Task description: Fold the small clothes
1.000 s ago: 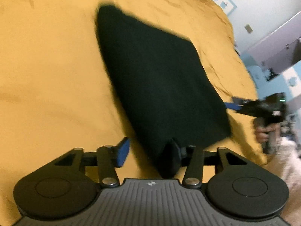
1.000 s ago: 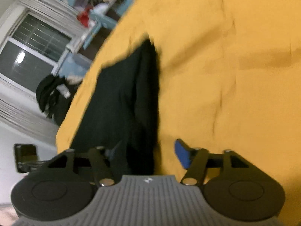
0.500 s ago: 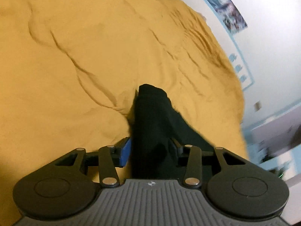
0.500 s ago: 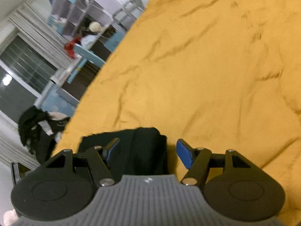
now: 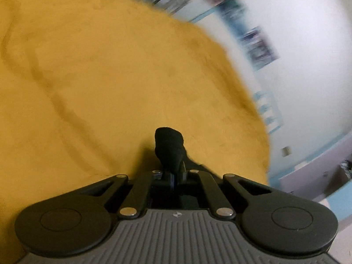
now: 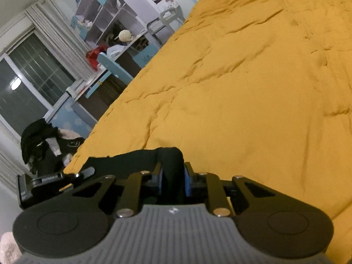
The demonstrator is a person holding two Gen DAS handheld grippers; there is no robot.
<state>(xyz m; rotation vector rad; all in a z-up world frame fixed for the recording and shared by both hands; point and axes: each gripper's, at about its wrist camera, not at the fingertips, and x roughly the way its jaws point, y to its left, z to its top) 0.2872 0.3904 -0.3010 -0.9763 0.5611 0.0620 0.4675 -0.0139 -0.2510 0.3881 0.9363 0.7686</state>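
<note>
Bedroom, rumpled mustard-yellow bedspread. Small black knit garment at near edge, pinched by both: left claw just clamped on bunched corner, right claw just closed over fold. Best lifted evenly, edge taut, corners matched.

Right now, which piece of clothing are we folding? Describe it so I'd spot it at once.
Find the big mustard-yellow bedspread. At its near edge lies a small black garment, with the right gripper and left gripper both shut on its corners. It is the only dark thing on the yellow.
</note>
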